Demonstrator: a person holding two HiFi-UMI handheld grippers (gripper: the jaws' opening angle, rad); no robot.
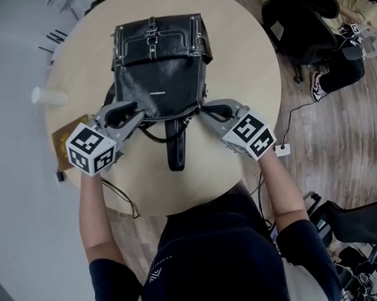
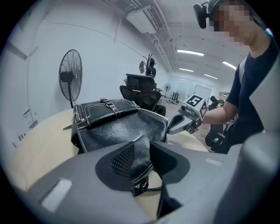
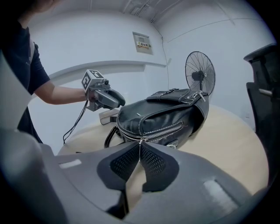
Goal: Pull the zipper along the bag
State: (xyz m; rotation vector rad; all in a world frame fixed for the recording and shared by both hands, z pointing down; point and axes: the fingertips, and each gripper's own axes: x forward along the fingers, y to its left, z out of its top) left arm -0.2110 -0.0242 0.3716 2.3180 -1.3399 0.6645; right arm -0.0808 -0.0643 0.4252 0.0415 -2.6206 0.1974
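Observation:
A black leather backpack point(image 1: 157, 71) lies on the round wooden table point(image 1: 241, 50), with its strap point(image 1: 176, 149) trailing toward me. My left gripper point(image 1: 137, 113) is at the bag's near left corner. In the left gripper view its jaws point(image 2: 142, 155) stand apart, with the bag's leather point(image 2: 118, 127) and a strap in the gap and untouched by the pads. My right gripper point(image 1: 205, 108) is at the near right corner. Its jaws point(image 3: 140, 151) are shut on the small metal zipper pull point(image 3: 140, 142), at the end of the silver zipper point(image 3: 166, 130) along the bag's side.
A white cup point(image 1: 48, 97) lies on its side at the table's left edge, and a brown flat thing point(image 1: 64, 139) sits by my left gripper. Black office chairs point(image 1: 304, 33) stand past the table on the wooden floor. A standing fan point(image 2: 70, 78) is behind the bag.

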